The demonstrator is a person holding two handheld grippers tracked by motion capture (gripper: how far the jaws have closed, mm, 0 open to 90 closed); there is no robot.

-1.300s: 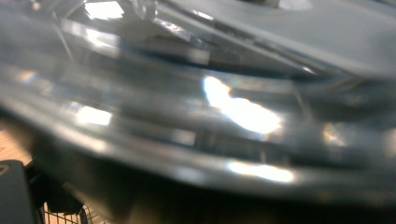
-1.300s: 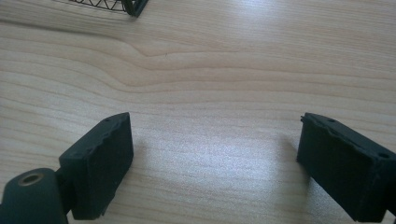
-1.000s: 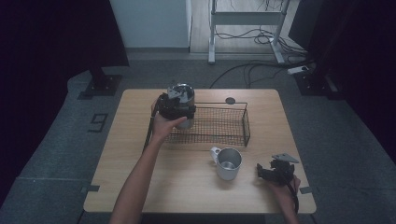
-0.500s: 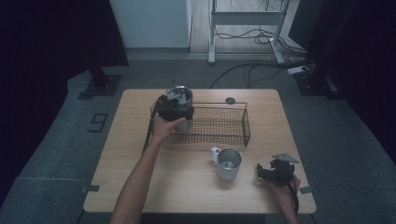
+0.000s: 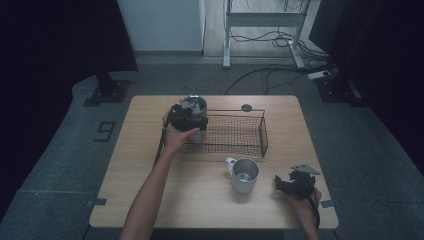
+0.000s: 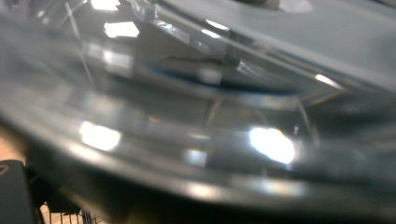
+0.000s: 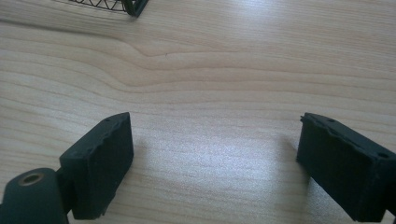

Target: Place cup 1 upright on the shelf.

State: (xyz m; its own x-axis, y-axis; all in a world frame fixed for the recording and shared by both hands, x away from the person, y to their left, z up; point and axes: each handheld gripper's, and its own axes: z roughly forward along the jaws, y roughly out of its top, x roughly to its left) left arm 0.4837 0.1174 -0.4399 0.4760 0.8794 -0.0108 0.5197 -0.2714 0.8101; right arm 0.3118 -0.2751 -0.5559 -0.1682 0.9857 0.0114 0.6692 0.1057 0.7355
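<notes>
A shiny metal cup (image 5: 194,104) stands upright at the left end of a black wire basket (image 5: 263,132). My left gripper (image 5: 187,119) is on the cup's near side and shut on it. In the left gripper view the cup's blurred metal wall (image 6: 196,116) is pressed close to the camera. A second metal mug (image 5: 244,175) with a handle stands on the table in front of the basket. My right gripper (image 5: 279,183) rests low at the front right, to the right of that mug. It is open (image 7: 215,163) over bare wood, with nothing between its jaws.
The wooden table (image 5: 150,190) has bare room at the front left and far right. A small dark disc (image 5: 246,107) lies behind the basket. A corner of the basket (image 7: 130,5) shows at the top of the right gripper view.
</notes>
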